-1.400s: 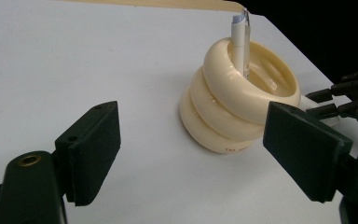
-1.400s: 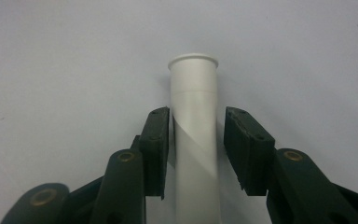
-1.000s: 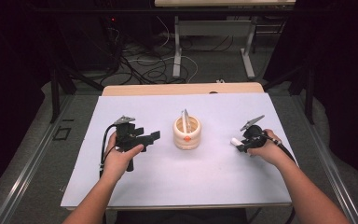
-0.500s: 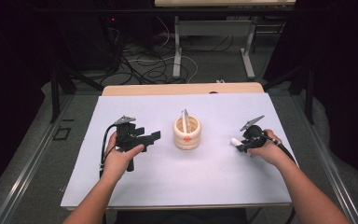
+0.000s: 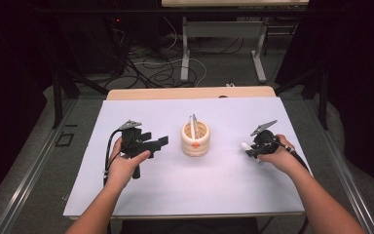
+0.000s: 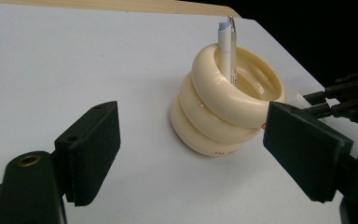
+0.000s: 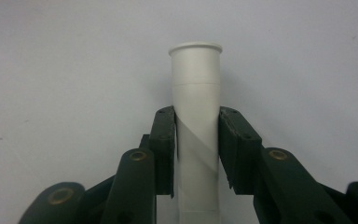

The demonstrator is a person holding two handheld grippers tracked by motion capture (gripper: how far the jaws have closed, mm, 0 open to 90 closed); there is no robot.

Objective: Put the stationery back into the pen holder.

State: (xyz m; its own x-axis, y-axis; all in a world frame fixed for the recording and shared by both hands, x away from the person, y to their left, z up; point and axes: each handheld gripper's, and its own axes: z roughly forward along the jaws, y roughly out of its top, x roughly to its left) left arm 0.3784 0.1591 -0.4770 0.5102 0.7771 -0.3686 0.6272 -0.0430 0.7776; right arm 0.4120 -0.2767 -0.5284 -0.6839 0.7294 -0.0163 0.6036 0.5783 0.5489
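Two tools flank the holder (image 5: 195, 139): right tool (image 5: 251, 148) clamps a white tube (image 7: 195, 116) pointing holderward; left tool (image 5: 158, 142) gapes apart, nearer.

both forearms are bare, no sleeves in sight. the left gripper (image 5: 148, 145) is black and blocky, with a grey three-cornered plate on top and a black cable looping from it. its pads (image 6: 93, 151) are ribbed, on arms with brass-ringed pivots. the right gripper (image 7: 196, 154) matches — black, grey plate, cable trailing, small screws in its pads.
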